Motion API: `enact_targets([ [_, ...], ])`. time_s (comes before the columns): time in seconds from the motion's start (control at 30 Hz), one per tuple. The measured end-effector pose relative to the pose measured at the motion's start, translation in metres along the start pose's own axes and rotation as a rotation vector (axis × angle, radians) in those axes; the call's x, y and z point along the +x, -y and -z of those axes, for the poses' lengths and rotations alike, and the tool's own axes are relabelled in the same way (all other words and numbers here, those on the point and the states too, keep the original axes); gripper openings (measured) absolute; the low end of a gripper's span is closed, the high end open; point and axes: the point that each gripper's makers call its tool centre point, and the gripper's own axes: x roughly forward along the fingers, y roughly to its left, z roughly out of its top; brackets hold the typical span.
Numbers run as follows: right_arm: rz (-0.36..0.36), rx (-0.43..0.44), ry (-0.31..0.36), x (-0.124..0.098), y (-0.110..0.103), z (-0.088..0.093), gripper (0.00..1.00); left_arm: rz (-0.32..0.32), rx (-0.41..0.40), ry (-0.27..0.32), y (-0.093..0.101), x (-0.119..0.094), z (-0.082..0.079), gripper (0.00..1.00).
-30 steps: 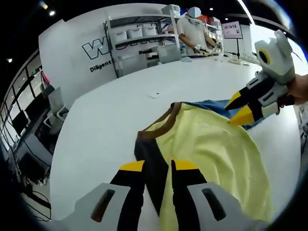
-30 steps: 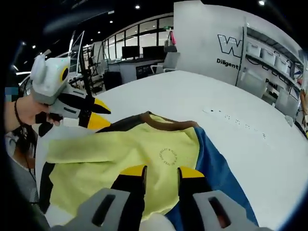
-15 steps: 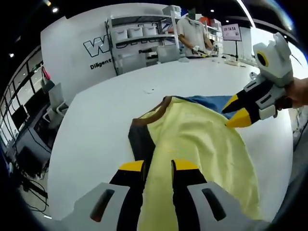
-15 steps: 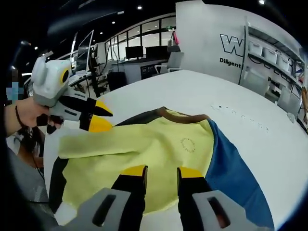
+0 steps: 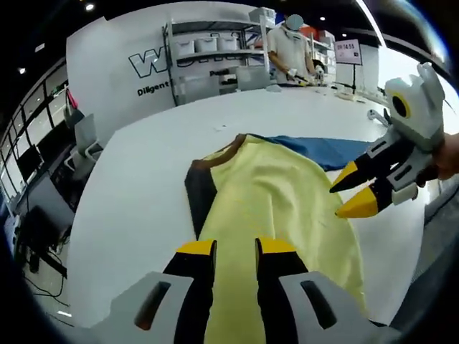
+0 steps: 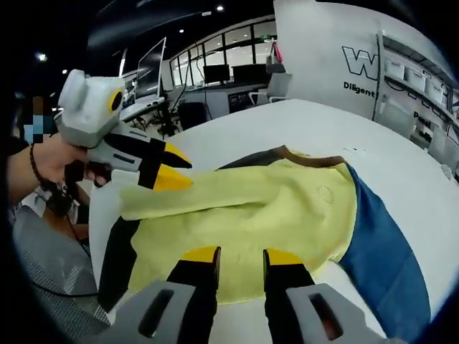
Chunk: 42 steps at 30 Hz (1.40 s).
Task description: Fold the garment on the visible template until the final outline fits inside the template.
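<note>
A yellow garment [image 5: 287, 179] [image 6: 287, 208] with a brown collar [image 5: 228, 145] [image 6: 310, 159], a dark sleeve [image 5: 196, 201] [image 6: 117, 251] and a blue sleeve [image 5: 323, 148] [image 6: 384, 244] lies on the white table [image 5: 136, 186]. My left gripper [image 5: 237, 247] has yellow cloth running between its jaws. In the right gripper view the left gripper [image 6: 174, 168] pinches a raised corner of the yellow flap. My right gripper [image 6: 240, 254] sits on the flap's near edge. In the left gripper view the right gripper [image 5: 351, 192] is at the cloth's right edge.
Shelves with bins [image 5: 208, 54] and a person at a counter [image 5: 290, 46] stand beyond the table's far side. Office chairs and desks [image 5: 79, 147] [image 6: 229, 79] lie off the table's edge. A hand [image 6: 43, 168] holds the left gripper.
Both grippers have drawn back together with the yellow cloth. The collar and blue sleeve now sit farther from the jaws, and the flap's raised fold has grown longer.
</note>
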Motion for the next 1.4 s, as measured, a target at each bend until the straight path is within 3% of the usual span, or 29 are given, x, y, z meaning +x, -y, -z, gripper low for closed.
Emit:
enact_targets([
  [0.33,-0.043,0.019,-0.019,-0.002,-0.028,0.015,0.18,-0.003,-0.039,-0.035,0.004,-0.021,0.023,0.19],
  [0.53,-0.088,0.009,-0.038,-0.002,-0.049,0.023,0.17,-0.003,0.042,-0.082,0.009,-0.034,0.035,0.2],
  [0.73,-0.121,0.002,-0.046,-0.003,-0.061,0.027,0.17,0.026,0.035,-0.103,0.015,-0.04,0.039,0.22],
  [0.87,-0.191,-0.014,-0.046,-0.004,-0.078,0.029,0.19,0.038,0.111,-0.169,0.015,-0.048,0.049,0.25],
  [1.0,-0.244,-0.046,-0.052,-0.004,-0.092,0.03,0.22,0.038,0.125,-0.241,0.015,-0.056,0.062,0.24],
  [1.4,-0.295,-0.121,-0.08,-0.002,-0.102,0.04,0.26,0.074,0.217,-0.315,0.019,-0.066,0.075,0.34],
])
